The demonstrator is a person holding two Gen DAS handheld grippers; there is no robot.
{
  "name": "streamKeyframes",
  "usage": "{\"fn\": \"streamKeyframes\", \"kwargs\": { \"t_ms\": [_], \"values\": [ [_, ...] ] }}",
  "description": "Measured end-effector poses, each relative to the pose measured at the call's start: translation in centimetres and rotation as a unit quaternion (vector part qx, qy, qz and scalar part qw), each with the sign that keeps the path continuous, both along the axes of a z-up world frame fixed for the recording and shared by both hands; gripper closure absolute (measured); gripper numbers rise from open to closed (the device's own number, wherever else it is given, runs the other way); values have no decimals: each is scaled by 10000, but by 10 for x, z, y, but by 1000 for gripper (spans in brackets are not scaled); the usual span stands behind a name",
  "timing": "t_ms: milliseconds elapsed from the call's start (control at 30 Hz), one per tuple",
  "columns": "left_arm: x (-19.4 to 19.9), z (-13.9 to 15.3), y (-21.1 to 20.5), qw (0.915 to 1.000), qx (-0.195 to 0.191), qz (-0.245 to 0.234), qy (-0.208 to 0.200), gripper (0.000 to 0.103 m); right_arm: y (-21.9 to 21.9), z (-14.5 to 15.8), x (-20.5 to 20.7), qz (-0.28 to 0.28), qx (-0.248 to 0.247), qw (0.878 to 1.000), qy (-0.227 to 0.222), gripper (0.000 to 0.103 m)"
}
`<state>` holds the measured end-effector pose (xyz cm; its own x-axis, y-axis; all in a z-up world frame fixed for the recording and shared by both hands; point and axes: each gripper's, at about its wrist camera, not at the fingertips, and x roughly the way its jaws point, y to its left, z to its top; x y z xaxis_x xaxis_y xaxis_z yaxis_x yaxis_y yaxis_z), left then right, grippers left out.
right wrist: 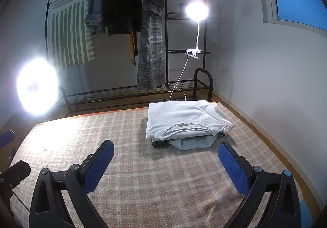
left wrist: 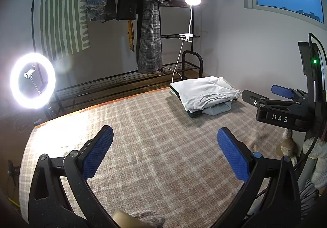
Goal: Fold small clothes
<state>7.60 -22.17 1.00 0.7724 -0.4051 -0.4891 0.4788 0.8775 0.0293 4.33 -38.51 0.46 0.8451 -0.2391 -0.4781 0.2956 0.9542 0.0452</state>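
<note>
left gripper point(left wrist: 165, 142): blue-padded jaws spread wide, empty, above beige plaid woven mat point(left wrist: 143, 126) | right gripper point(right wrist: 166, 155): jaws spread, empty | stack of folded clothes topped by white cotton shirt point(right wrist: 184, 120): on mat at 1 o'clock, near far edge

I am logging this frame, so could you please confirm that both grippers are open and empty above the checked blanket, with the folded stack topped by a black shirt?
One detail is wrong: the shirt on top of the stack is white, not black, as the right wrist view shows. The rest holds: the left gripper and the right gripper are open and empty above the checked blanket.
</note>
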Motion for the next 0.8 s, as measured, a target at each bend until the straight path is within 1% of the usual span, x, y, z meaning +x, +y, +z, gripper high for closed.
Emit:
{"fn": "streamKeyframes", "kwargs": {
  "t_ms": [800],
  "values": [
    [-1, 0, -1, 10000, 5, -5, 10, 0, 5, 1, 1, 14, 39, 10000, -6, 0]
  ]
}}
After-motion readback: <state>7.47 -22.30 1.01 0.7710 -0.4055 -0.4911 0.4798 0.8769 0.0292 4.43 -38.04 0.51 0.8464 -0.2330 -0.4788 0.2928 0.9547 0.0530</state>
